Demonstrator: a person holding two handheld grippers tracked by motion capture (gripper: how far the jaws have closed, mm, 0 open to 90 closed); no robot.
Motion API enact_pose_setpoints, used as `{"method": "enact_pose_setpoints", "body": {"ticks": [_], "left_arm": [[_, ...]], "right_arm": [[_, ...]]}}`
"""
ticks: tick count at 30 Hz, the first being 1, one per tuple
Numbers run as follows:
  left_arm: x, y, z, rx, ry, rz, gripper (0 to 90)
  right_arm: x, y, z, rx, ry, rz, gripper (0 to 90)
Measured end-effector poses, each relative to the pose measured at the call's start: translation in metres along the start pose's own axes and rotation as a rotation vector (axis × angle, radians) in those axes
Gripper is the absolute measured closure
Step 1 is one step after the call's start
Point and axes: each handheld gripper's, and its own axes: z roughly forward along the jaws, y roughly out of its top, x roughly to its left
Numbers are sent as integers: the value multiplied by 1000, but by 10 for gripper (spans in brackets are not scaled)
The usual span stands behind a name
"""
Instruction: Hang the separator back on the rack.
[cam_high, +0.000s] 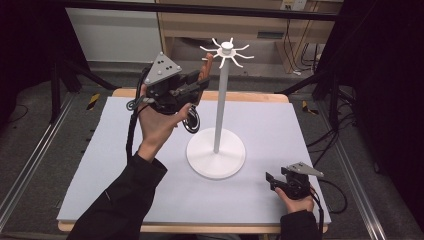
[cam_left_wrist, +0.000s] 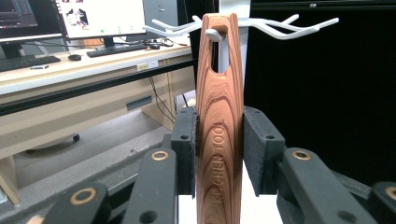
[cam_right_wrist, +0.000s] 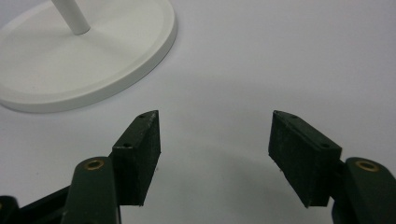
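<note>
Hanging the wooden tool on the white rack

My left claw (cam_left_wrist: 219, 154) is clenched on the wooden kitchen tool (cam_left_wrist: 219, 130), long axis running straight up and away from the pads, its slotted end already over a hook (cam_left_wrist: 215, 33) of the rack (cam_high: 218, 100); I judge the next move is to lower it and let go. That hand is raised, claw pointing at the rack top. My right claw (cam_right_wrist: 215, 144) rests released, holding nothing, low on the table (cam_right_wrist: 280, 56) beside the rack base.
</note>
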Motion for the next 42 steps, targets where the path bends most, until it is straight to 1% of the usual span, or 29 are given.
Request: {"method": "enact_pose_setpoints", "body": {"ticks": [3, 7, 12, 15, 17, 21, 24, 28, 29, 30, 31, 32, 34, 35, 36, 37, 38, 42], "left_arm": [[0, -1, 2, 2, 1, 0, 674], [0, -3, 4, 5, 10, 12, 676], [0, -3, 5, 2, 10, 13, 675], [0, -4, 5, 0, 10, 5, 671], [1, -4, 6, 12, 7, 5, 669], [2, -6, 6, 13, 13, 6, 639], [3, -7, 5, 11, 14, 8, 633], [3, -9, 0, 10, 17, 9, 595], [4, -10, -1, 12, 16, 15, 585], [5, -11, -4, 13, 31, 25, 580], [5, -11, -5, 19, 27, 24, 574], [7, -12, -8, 18, 33, 34, 563], [10, -15, -14, 24, 29, 27, 541], [11, -17, -17, 19, 31, 34, 528], [13, -20, -21, 19, 27, 27, 516], [15, -22, -23, 20, 26, 29, 501], [17, -26, -28, 17, 23, 18, 493], [26, -40, -40, 27, 41, 19, 467]], "right_arm": [[0, 0, 0, 0, 0, 0, 345], [0, 0, 0, 0, 1, 0, 345], [0, 0, 0, 0, 1, 0, 345], [0, 0, 0, 1, 0, 0, 344], [0, 0, 0, 1, -1, -1, 344], [0, 0, 0, 2, 0, 0, 343], [0, 0, 0, 3, 0, 1, 343], [0, 0, 0, 2, 1, 1, 343], [0, 0, 0, 3, 0, 1, 342], [1, 0, 0, 3, 0, 0, 342], [1, 0, 0, 2, -1, -1, 341], [1, 0, 1, 2, -4, -4, 340], [1, 0, 1, 4, -4, -3, 339], [1, -1, 1, 3, -4, -3, 337], [1, -1, 1, 3, -4, -3, 335], [1, 0, 1, 3, -4, -2, 334], [1, 0, 1, 3, -4, 0, 332], [1, -1, 1, 3, -4, 0, 323]]}}
